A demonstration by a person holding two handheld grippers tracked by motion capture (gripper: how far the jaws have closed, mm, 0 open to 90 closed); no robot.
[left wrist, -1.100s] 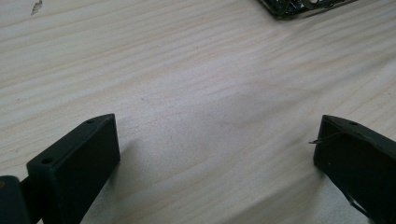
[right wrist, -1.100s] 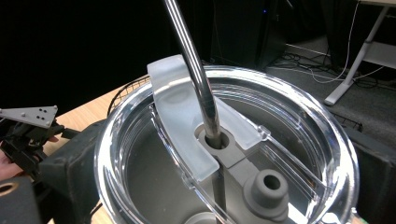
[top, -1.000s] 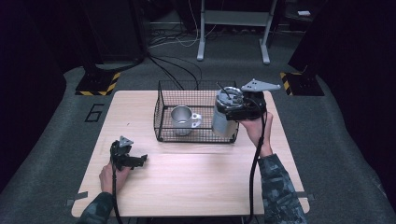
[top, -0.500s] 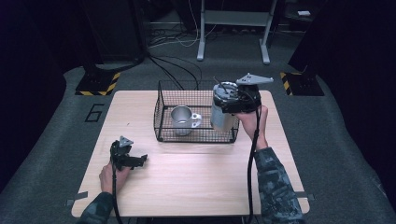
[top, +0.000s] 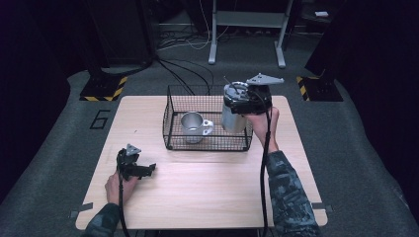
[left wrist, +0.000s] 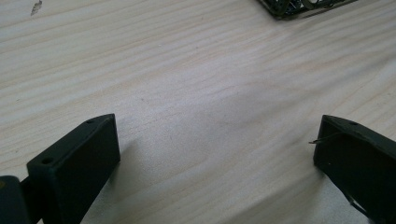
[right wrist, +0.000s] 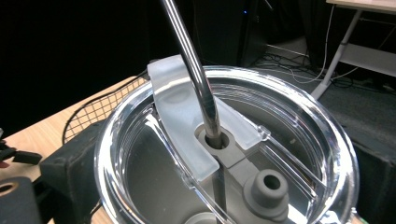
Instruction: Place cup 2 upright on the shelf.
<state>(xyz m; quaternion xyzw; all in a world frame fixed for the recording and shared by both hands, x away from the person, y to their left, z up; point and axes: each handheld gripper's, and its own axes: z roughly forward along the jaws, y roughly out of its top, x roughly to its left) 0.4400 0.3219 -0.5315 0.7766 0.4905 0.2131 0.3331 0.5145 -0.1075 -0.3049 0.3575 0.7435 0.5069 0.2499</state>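
A steel tumbler (top: 233, 117) with a clear lid (right wrist: 243, 140) and a metal straw (right wrist: 189, 60) stands upright at the right end of the black wire basket (top: 170, 121). My right gripper (top: 243, 104) is shut on it just below the lid, and its jaws flank the lid in the right gripper view. I cannot tell whether the tumbler's base rests in the basket. A metal mug (top: 192, 127) sits inside the basket, left of the tumbler. My left gripper (top: 147, 169) lies open on the table near the front left, jaws wide over bare wood (left wrist: 215, 93).
The wooden table (top: 207, 192) has free room in front of the basket. A corner of the basket (left wrist: 299, 5) shows at the top of the left gripper view. Cables and a stand's legs (top: 247, 44) lie on the floor beyond the table.
My right gripper has lifted the tumbler slightly and shifted it a little toward the table's far edge at the basket's right end. The left gripper has not moved.
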